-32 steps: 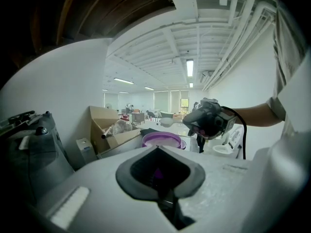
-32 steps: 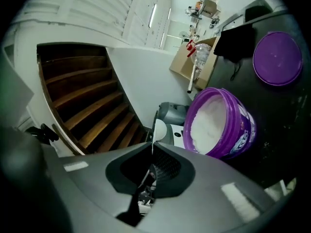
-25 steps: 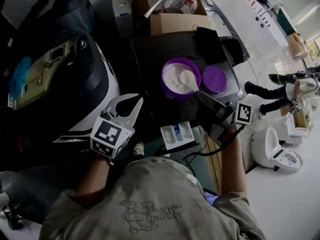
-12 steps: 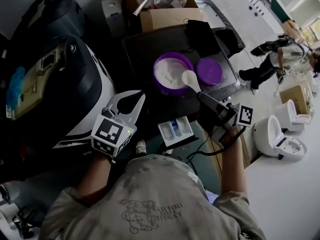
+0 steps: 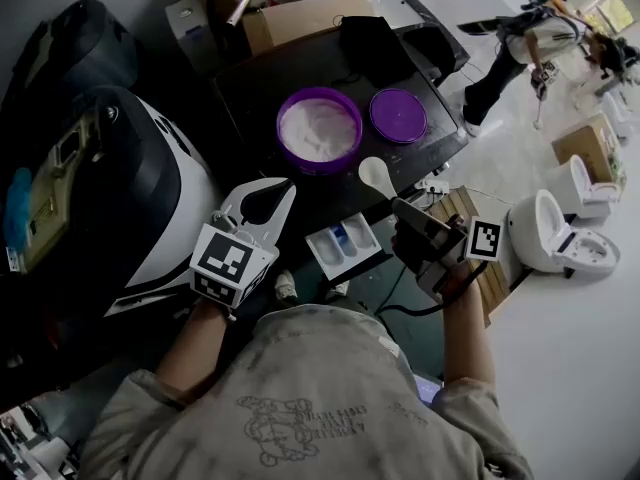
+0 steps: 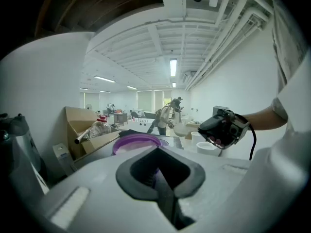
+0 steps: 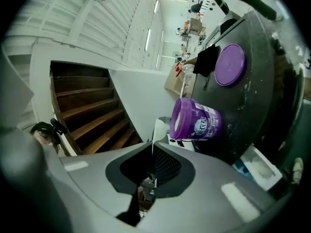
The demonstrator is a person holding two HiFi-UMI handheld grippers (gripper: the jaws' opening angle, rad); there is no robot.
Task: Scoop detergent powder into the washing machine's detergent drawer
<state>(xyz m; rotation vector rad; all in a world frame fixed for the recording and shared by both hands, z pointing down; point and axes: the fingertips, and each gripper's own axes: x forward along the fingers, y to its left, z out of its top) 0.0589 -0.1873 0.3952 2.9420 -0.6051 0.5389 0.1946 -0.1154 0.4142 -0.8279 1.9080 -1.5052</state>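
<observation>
A purple tub (image 5: pixel 320 128) of white detergent powder stands open on the dark washing machine top (image 5: pixel 255 88), with its purple lid (image 5: pixel 398 115) lying to its right. My right gripper (image 5: pixel 400 208) is shut on the handle of a white scoop (image 5: pixel 377 175), which hangs in the air between the tub and the open detergent drawer (image 5: pixel 345 249). In the right gripper view the scoop (image 7: pixel 159 129) shows edge-on ahead of the gripper (image 7: pixel 151 171), beside the tub (image 7: pixel 197 123). My left gripper (image 5: pixel 288 189) hovers left of the drawer, shut and empty.
A cardboard box (image 5: pixel 290 13) of clutter and a black cloth (image 5: pixel 375 43) sit behind the tub. A bulky black-and-white appliance (image 5: pixel 150 188) stands at the left. White toilets (image 5: pixel 560 238) stand on the floor at the right, where a person (image 5: pixel 520 33) walks.
The scoop has come up out of the tub and moved back toward the drawer with my right gripper. My left gripper has hardly moved.
</observation>
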